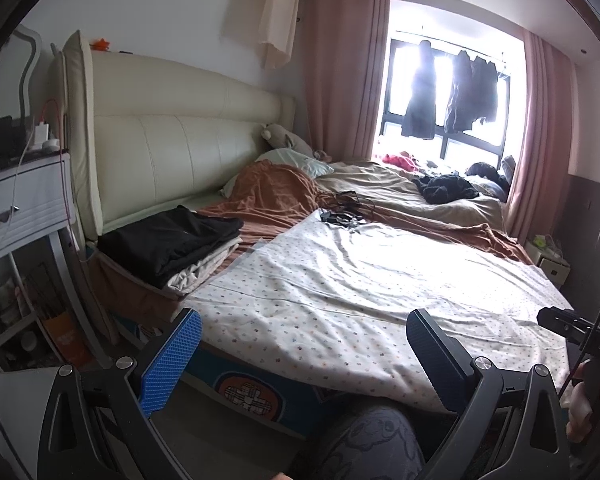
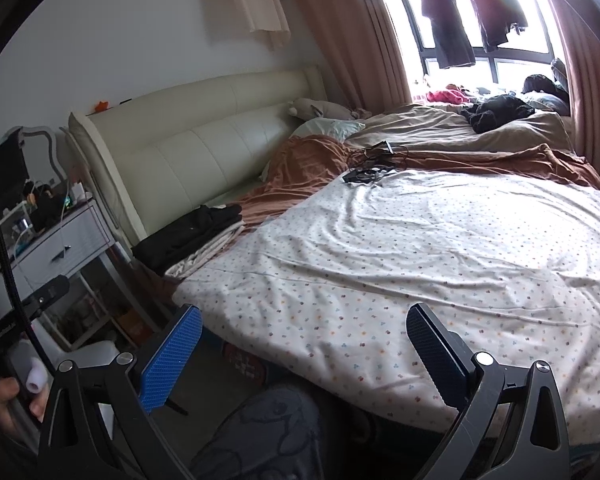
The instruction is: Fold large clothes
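Both grippers' fingers [image 1: 172,360] spread empty, folded black clothes [image 1: 172,240] stacked beside headboard [image 1: 172,136].

My two wrist views sit low at the bed's near edge, facing the bright window [image 1: 444,92] — both share the white dotted bedsheet [image 1: 340,280] and cream padded headboard [image 2: 204,148].
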